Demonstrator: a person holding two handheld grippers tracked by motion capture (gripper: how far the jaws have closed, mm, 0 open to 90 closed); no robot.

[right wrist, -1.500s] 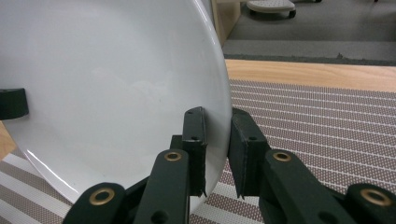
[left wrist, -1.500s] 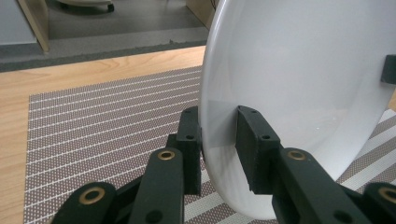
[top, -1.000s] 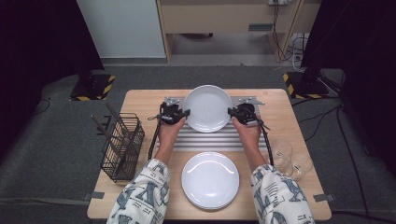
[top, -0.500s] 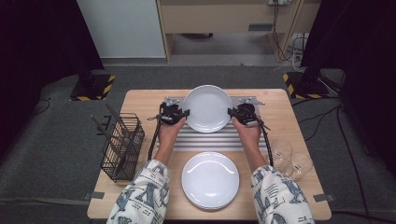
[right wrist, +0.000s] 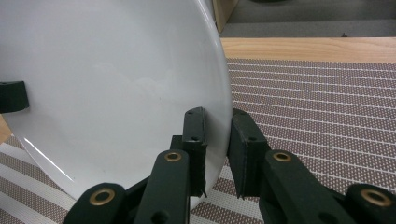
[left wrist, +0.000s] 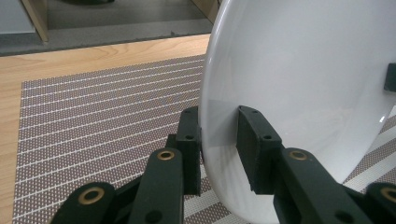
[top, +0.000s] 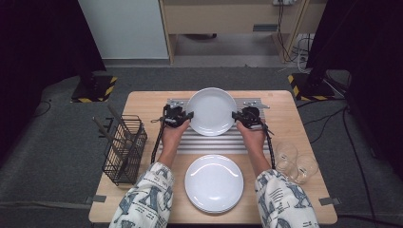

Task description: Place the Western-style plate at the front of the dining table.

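A light wooden table [top: 142,102] stands on grey carpet. A striped mat [top: 223,142] covers its middle — its far edge lies against a metal rack [top: 254,102] at the back. On the near part of the table sits a white plate [top: 214,183], just touching the mat's near edge. A black wire basket [top: 124,149] with utensils stands at the left edge — two clear glasses [top: 294,161] stand side by side at the right.
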